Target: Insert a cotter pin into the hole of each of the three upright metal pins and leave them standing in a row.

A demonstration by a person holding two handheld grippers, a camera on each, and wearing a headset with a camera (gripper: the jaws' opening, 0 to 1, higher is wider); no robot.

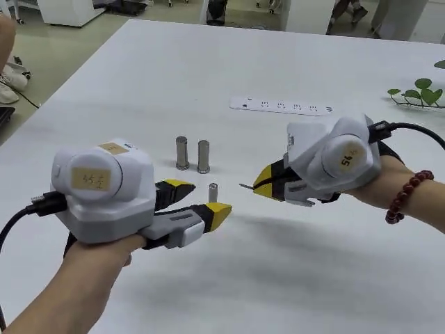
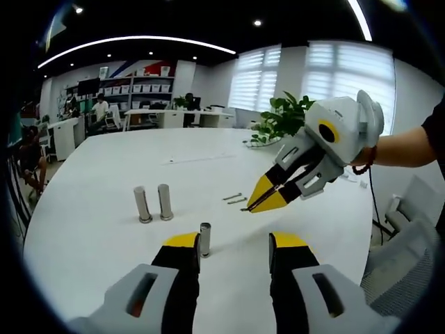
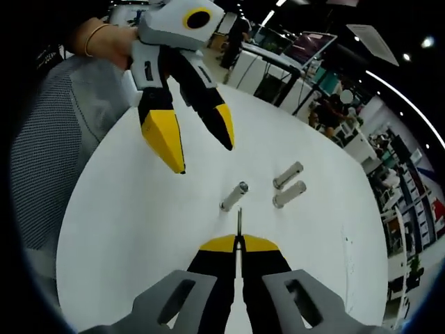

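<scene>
White tabletop in a bright open-plan office: the left tongs stand wide open around the nearest metal pin, which is upright just beside the left jaw's yellow tip and not clamped. The right tongs, pinched shut on a thin cotter pin, aim it at that pin from close by, its tip not yet at the hole. Two further metal pins stand upright side by side just beyond the left tongs, and two spare cotter pins lie loose farther out, near the right tongs' tip. The job looks barely begun: no pin visibly carries a cotter pin, though the holes are too small to make out, so three insertions and the final lining-up appear to remain. Room is generous, with bare surface on every side of both tongs. A power strip and a potted plant sit well beyond the right tongs and the tabletop's edges are far off, so the only tight spot is between the two tongs themselves.
</scene>
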